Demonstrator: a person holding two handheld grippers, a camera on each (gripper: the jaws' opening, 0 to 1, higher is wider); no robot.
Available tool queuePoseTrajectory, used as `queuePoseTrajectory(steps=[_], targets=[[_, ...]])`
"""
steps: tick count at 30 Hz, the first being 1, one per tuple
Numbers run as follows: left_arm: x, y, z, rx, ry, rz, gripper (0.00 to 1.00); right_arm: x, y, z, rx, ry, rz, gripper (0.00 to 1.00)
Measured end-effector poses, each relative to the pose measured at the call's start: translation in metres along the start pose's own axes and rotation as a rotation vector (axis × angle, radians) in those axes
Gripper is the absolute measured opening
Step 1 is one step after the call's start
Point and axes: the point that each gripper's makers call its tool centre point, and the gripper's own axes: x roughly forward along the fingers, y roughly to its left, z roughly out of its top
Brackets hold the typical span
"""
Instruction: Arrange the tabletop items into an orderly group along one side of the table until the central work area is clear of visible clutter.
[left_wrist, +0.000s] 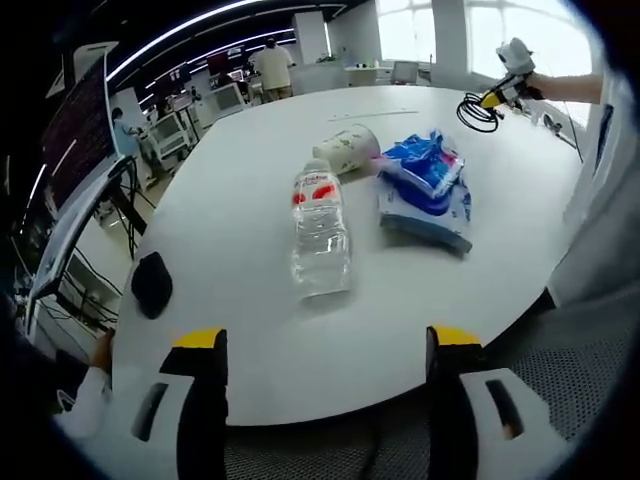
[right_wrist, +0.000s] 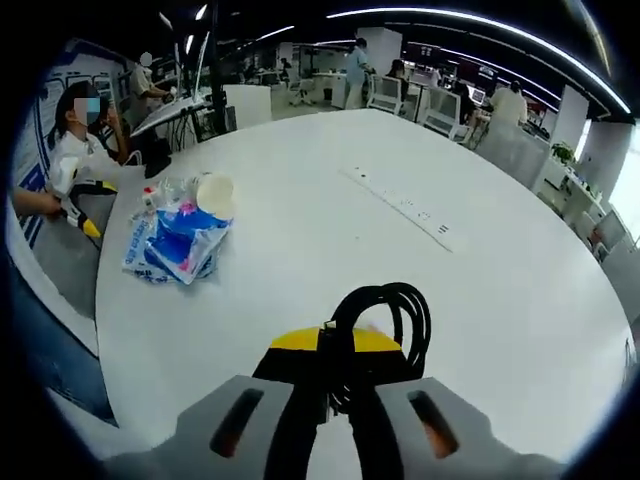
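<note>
Cable coil (right_wrist: 385, 325) clenched in my right gripper (right_wrist: 335, 395) over mid-table, left gripper (left_wrist: 325, 350) released; next, I judge, carry it beside bottle (left_wrist: 321, 232), cup (left_wrist: 348, 148) and blue packet (left_wrist: 428, 190).

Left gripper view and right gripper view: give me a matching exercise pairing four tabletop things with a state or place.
Things:
1. water bottle
2. paper cup
3. black cable
4. blue packet

States or places:
A. coiled, clamped in the right claw
B. crumpled plastic, lying beside the bottle
C. clear, lying on its side, red label
D. tipped over, just beyond the bottle

Pairs: 1-C, 2-D, 3-A, 4-B
</note>
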Motion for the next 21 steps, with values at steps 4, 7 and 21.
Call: queuePoseTrajectory(steps=[4,7,21], targets=[[0.0,-0.001,-0.002,0.005,0.011,-0.001,0.83,0.01,0.001,-0.006,0.008,0.027,0.011,0.05],[0.0,-0.001,-0.001,0.003,0.012,-0.001,0.83,0.016,0.003,-0.008,0.013,0.035,0.013,0.05],[0.0,-0.001,-0.003,-0.001,0.028,-0.001,0.83,0.044,0.025,-0.02,0.026,0.097,0.087,0.06]])
